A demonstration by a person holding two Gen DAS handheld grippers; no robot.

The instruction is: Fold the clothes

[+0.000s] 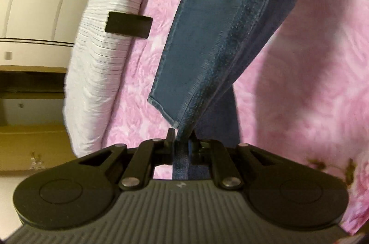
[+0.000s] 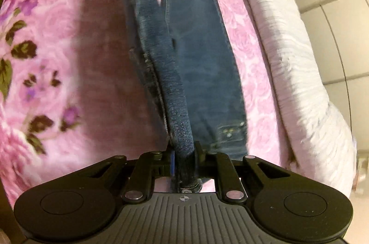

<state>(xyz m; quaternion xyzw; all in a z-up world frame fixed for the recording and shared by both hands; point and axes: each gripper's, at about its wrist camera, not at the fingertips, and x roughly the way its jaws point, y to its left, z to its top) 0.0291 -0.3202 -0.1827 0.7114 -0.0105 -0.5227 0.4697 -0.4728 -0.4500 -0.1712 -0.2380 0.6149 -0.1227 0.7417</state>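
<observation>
Jeans (image 1: 207,54) pinched between both jaws

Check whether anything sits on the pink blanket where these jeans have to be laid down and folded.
Nothing visible on the pink blanket under the jeans. The only other item, a small black block, rests on the white bedding beside it. Left gripper and right gripper both clamp denim.

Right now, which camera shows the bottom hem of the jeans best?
The left wrist view. There the jeans show a leg's stitched hem just above the left gripper. The right wrist view shows no hem, only bunched denim shut in the right gripper.
</observation>
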